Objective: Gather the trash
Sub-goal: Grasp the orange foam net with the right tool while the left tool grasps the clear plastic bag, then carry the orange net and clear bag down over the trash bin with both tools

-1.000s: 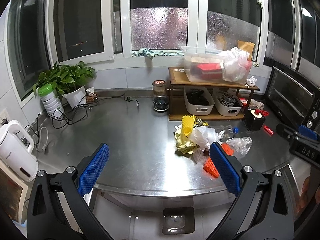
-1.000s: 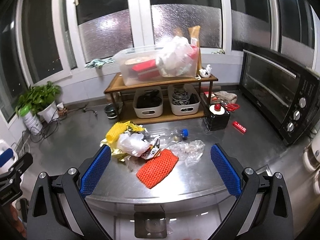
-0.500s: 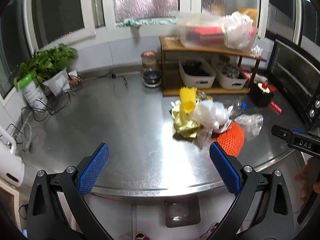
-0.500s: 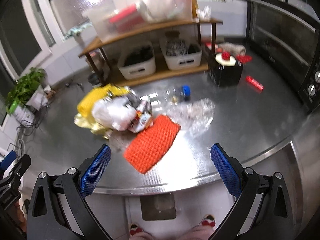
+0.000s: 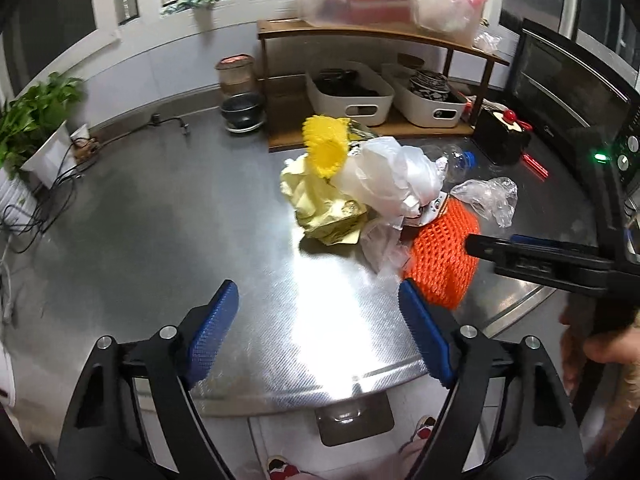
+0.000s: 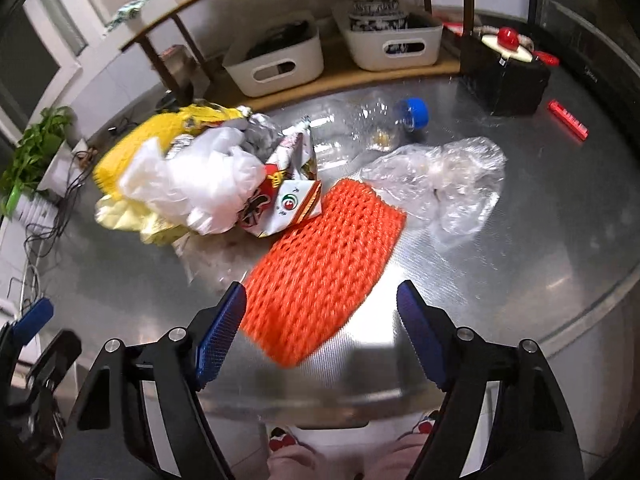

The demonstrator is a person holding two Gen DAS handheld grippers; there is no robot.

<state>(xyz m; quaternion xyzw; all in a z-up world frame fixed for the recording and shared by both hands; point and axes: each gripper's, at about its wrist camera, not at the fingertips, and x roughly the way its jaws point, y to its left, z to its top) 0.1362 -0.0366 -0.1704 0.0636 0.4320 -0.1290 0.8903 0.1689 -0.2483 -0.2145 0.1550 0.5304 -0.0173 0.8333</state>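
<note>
Orange foam net (image 6: 324, 268): lying flat on the steel counter (image 5: 160, 248) at the near edge of a trash heap, touching a printed wrapper (image 6: 288, 196); white plastic bag (image 6: 192, 188), yellow net (image 5: 326, 146), clear bag (image 6: 448, 180) and blue-capped bottle (image 6: 384, 120) lie behind. Right hand-held gripper (image 6: 320, 332): jaws spread, just been closing, orange net's near end between them, pads not pressing. Left hand-held gripper (image 5: 318, 330): jaws spread, just been closing, over bare counter.

Left claw (image 5: 318, 312) and right claw (image 6: 320, 314), jaws just narrowing, unladen.
</note>
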